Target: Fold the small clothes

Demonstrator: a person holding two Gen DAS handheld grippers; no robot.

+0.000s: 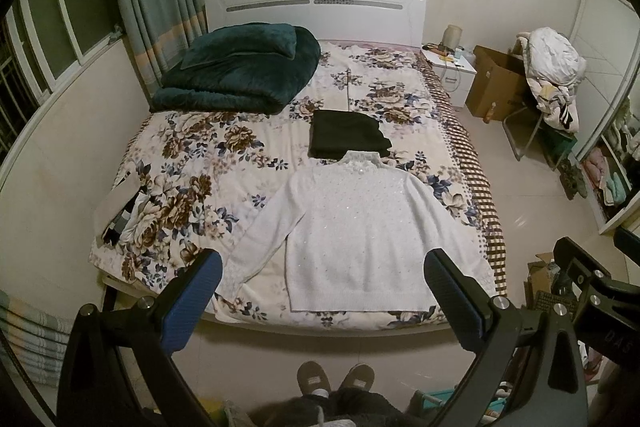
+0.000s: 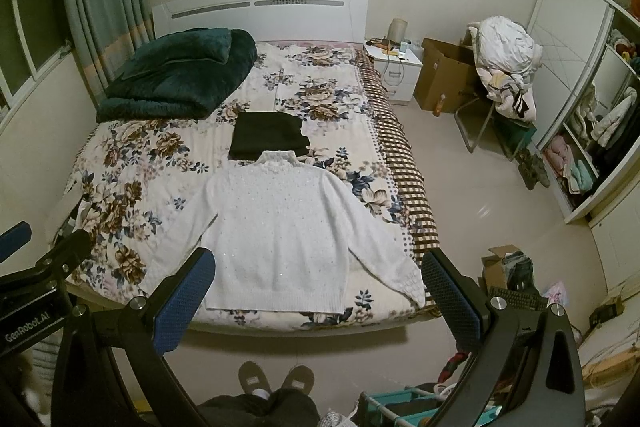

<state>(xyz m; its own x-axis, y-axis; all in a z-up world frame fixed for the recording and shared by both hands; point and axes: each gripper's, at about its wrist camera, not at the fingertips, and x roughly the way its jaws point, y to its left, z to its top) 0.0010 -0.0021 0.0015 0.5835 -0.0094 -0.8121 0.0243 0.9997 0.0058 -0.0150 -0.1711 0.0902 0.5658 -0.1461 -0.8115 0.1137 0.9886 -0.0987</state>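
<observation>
A white knit sweater (image 1: 360, 227) (image 2: 276, 227) lies flat and spread out on the floral bedspread (image 1: 200, 163) (image 2: 132, 163), sleeves angled outward, hem toward the bed's near edge. Just beyond its collar sits a folded dark garment (image 1: 348, 139) (image 2: 268, 141). My left gripper (image 1: 324, 267) hangs open above the near edge of the bed, well above the sweater's hem, holding nothing. My right gripper (image 2: 318, 267) is also open and empty, at a similar height over the hem and right sleeve. Part of the right gripper (image 1: 592, 287) shows in the left wrist view.
A folded dark green blanket (image 1: 240, 67) (image 2: 176, 75) rests at the head of the bed. Some clothes (image 1: 124, 211) lie at the bed's left edge. A nightstand (image 2: 394, 67), cardboard box (image 2: 444, 75), laden chair (image 2: 504, 67) and wardrobe (image 2: 592, 147) stand right. A person's slippered feet (image 1: 336, 377) are below.
</observation>
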